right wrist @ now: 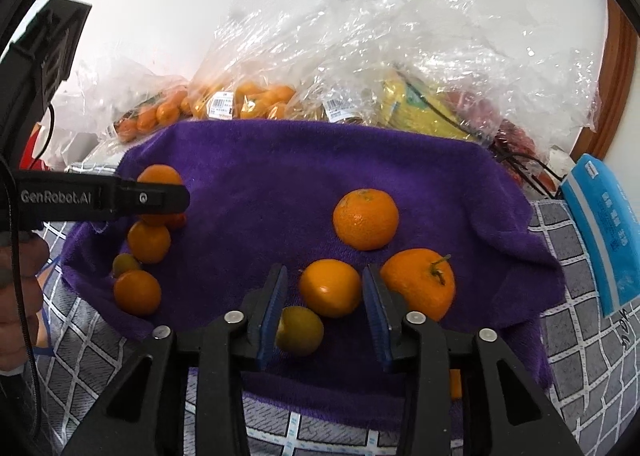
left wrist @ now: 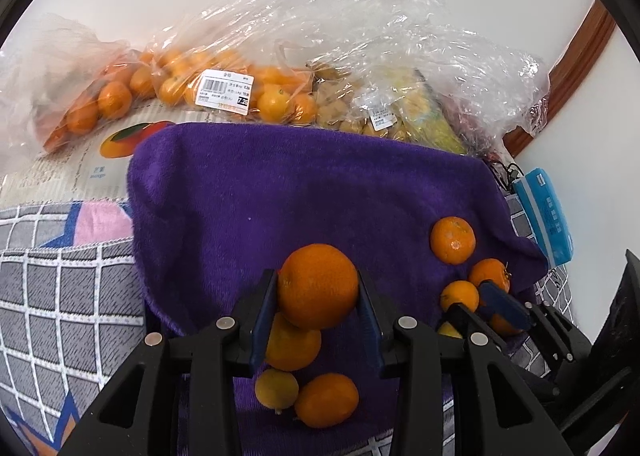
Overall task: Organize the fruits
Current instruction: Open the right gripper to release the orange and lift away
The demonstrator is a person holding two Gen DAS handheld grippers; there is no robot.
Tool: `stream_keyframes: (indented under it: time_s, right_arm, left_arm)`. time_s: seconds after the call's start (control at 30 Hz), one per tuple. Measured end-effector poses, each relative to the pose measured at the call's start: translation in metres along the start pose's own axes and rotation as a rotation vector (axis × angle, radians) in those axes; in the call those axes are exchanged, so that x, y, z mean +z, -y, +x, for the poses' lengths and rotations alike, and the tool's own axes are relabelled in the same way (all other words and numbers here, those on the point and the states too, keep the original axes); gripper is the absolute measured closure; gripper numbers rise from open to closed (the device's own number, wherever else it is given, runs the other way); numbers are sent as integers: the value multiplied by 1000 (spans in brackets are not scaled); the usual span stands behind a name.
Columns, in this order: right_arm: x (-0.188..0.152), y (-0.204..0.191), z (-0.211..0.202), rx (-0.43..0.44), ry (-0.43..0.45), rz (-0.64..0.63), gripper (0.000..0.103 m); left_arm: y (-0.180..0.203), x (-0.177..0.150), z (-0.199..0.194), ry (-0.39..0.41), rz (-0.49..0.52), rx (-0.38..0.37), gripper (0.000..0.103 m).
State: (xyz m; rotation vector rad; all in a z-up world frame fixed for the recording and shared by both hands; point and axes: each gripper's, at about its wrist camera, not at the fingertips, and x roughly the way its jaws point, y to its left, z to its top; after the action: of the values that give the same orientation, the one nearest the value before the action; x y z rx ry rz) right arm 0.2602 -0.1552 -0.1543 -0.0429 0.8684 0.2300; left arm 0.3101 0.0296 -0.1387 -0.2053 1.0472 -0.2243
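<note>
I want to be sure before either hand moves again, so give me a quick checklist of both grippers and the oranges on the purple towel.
1. Left gripper clamped on the big orange: ok, both pads press its sides.
2. Right gripper free of fruit: ok, the small orange sits between the jaws with gaps either side.
3. Small orange resting on the purple towel: ok.
4. Stemmed orange clear of the right finger: cannot tell, they overlap in view.
5. Room on the towel to set fruit down: ok, the middle is bare.
6. Bagged fruit out of the way: ok, behind the towel.
</note>
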Motion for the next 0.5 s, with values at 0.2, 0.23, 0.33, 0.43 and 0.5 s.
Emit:
stream_keyframes:
  time_s: [0.2, 0.23, 0.33, 0.43, 0.5]
  right_arm:
    - [3, 5, -29, -8, 23, 45, 54]
    - [4, 7, -34, -10, 28, 55, 53]
    - [4, 10, -54, -24, 44, 83, 49]
    - [2, 13, -74, -46, 54, 108, 49]
    - [1, 14, -83, -67, 52, 121, 48]
  left_arm:
    - [6, -10, -27, 33, -3, 10, 60]
    - [8, -13, -34, 42, -1, 13, 58]
    - [14, -22, -54, 68, 5, 25, 56]
    - [19, -33, -73, 89, 10, 39, 55]
    - [24, -40, -84, 103, 13, 42, 54]
